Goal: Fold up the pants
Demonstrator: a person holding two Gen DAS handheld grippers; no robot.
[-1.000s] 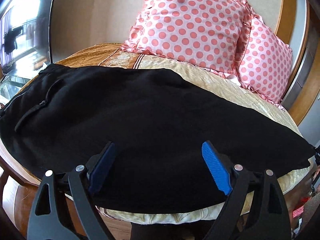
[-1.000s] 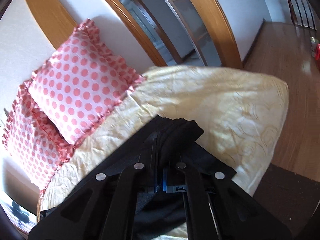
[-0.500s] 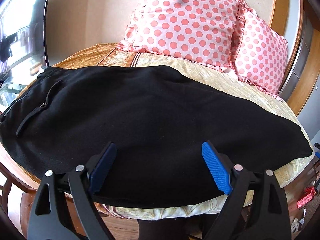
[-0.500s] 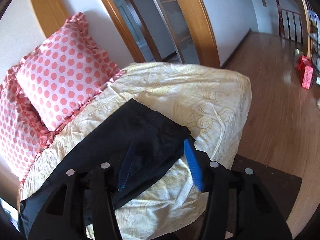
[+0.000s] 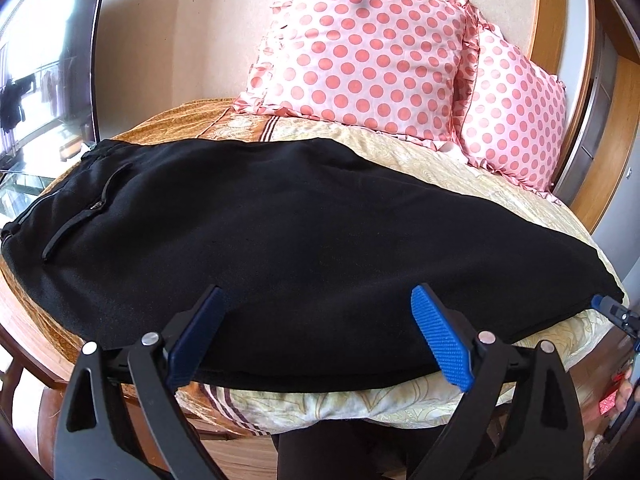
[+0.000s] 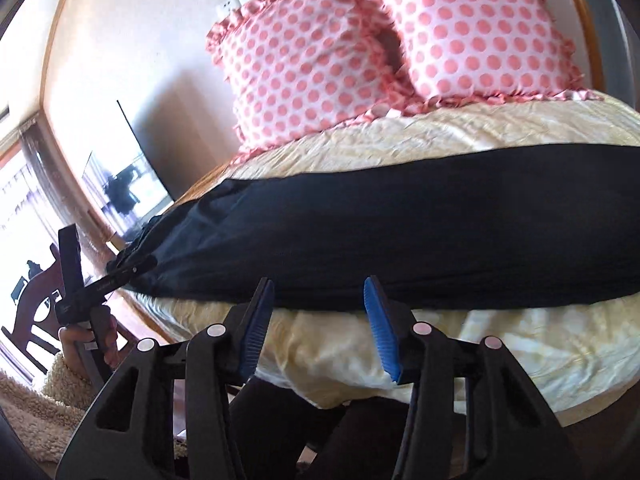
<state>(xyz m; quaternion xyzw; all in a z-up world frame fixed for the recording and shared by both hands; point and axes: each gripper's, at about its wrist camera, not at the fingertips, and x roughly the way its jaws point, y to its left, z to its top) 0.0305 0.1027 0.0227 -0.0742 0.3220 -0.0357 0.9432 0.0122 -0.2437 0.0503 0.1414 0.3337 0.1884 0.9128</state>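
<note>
Black pants (image 5: pixel 304 236) flat across bed (image 5: pixel 400 404), pillows (image 5: pixel 372 52) at 12 o'clock; left gripper (image 5: pixel 316 336) released; right gripper (image 6: pixel 318 326) released, empty.

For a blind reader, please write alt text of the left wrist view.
Black pants lie flat across a yellow bedspread, with the open left tool above their near edge. Two pink polka-dot pillows lean against the wall behind.

My right gripper (image 6: pixel 318 322) hangs agape, holding nothing, just below the near edge of the pants (image 6: pixel 380 240). Past the pants lean two pillows (image 6: pixel 304 60).
</note>
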